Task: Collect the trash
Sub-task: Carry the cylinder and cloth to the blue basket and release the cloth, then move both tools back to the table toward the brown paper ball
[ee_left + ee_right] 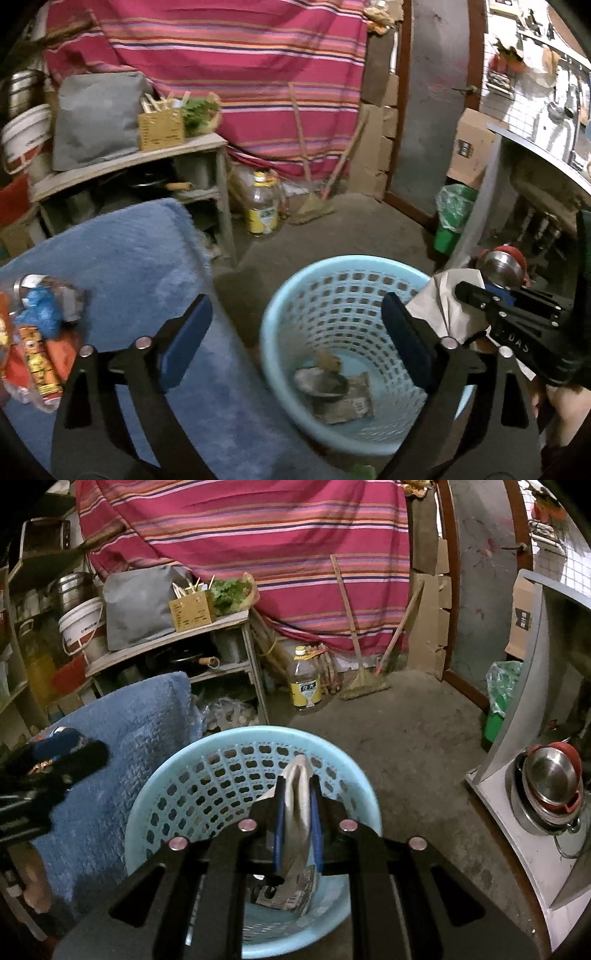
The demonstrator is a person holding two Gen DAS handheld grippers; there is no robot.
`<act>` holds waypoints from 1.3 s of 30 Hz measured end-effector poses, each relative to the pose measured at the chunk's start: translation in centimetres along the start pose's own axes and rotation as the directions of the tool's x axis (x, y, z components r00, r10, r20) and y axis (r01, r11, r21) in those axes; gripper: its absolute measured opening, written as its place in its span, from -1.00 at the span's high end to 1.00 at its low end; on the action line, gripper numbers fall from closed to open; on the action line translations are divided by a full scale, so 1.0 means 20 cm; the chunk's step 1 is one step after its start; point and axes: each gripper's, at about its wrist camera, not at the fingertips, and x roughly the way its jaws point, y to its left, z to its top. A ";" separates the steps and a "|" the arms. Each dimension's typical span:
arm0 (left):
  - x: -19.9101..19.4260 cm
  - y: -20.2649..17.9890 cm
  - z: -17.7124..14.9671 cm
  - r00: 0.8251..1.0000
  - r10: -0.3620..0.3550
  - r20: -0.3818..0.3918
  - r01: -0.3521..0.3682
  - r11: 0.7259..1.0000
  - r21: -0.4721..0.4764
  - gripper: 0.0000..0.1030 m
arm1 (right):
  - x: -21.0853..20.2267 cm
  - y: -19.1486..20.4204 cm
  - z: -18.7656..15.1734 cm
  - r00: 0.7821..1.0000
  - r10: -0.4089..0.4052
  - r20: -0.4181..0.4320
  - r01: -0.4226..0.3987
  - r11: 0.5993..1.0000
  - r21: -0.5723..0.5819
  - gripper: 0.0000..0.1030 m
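Observation:
A light blue perforated basket (347, 295) (173, 775) stands on the floor with a few pieces of trash (332, 391) at its bottom. My left gripper (297, 325) hangs open over its left rim, nothing between its fingers. My right gripper (297, 805) is shut on a crumpled grey-white paper (297, 797) above the basket's mouth; the same paper (443, 299) shows at the right of the left wrist view, held by the right gripper (469, 291). Colourful wrappers and a plastic bottle (33, 332) lie on a blue fuzzy mat (122, 258) at the left.
A wooden shelf (140, 158) with a box and greens stands behind the mat. An oil bottle (262, 206), a broom (364, 683) and a green bin (452, 218) sit on the concrete floor. A metal counter edge with a steel pot (550, 786) is at the right.

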 end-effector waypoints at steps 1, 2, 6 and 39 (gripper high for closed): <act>-0.02 0.03 -0.01 1.000 0.018 0.004 -0.018 1.000 -0.001 -0.80 | 0.01 0.02 0.00 1.000 0.002 -0.002 -0.002 1.000 -0.001 0.76; -0.05 0.06 -0.02 0.999 0.034 0.007 -0.034 0.999 -0.002 -0.81 | 0.03 0.04 -0.01 1.000 0.004 -0.006 -0.004 1.000 -0.004 0.76; -0.16 0.19 -0.04 0.995 0.094 0.026 -0.093 0.995 -0.022 -0.89 | 0.08 0.13 -0.01 1.000 -0.017 -0.021 0.016 0.999 -0.029 0.73; -1.01 1.58 -0.62 0.842 0.540 0.014 -0.513 0.808 -0.289 -0.89 | -0.07 1.36 -0.15 0.987 0.153 0.054 -0.143 0.976 -0.166 -0.90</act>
